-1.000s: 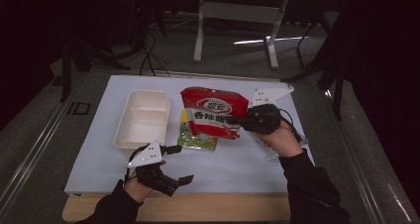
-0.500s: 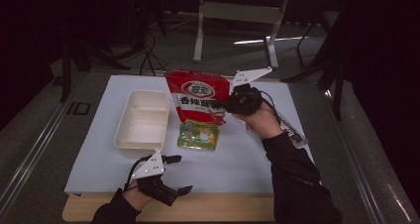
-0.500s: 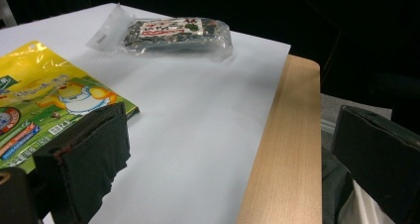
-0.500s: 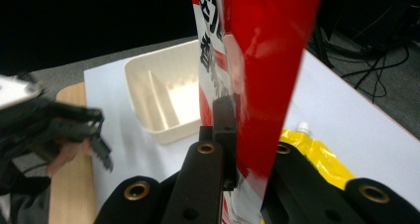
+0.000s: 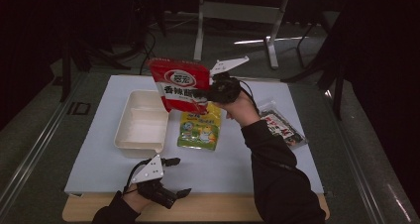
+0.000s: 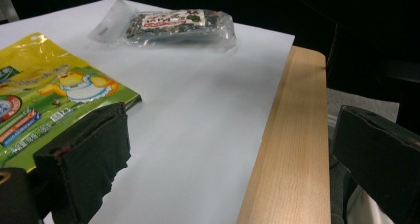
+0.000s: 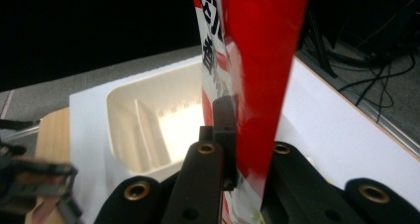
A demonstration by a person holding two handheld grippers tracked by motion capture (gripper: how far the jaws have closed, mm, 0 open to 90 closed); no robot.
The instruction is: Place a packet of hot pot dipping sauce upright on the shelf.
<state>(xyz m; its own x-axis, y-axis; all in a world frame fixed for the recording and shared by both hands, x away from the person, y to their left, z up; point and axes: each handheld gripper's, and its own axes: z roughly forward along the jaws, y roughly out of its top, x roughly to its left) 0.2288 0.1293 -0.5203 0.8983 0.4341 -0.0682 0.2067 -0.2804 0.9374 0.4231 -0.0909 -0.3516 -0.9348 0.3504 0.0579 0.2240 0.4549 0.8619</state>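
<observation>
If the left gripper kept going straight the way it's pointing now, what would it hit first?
Probably the clear packet of dark snacks lying on the white sheet; the left gripper has open jaws, with bare sheet between them. Depth is uncertain.

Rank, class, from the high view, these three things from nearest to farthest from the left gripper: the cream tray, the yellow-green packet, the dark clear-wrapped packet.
From the left gripper:
1. Cream tray, just beyond it.
2. Yellow-green packet, beyond and to the right; close to the tray's distance.
3. Dark clear-wrapped packet, far right.
</observation>
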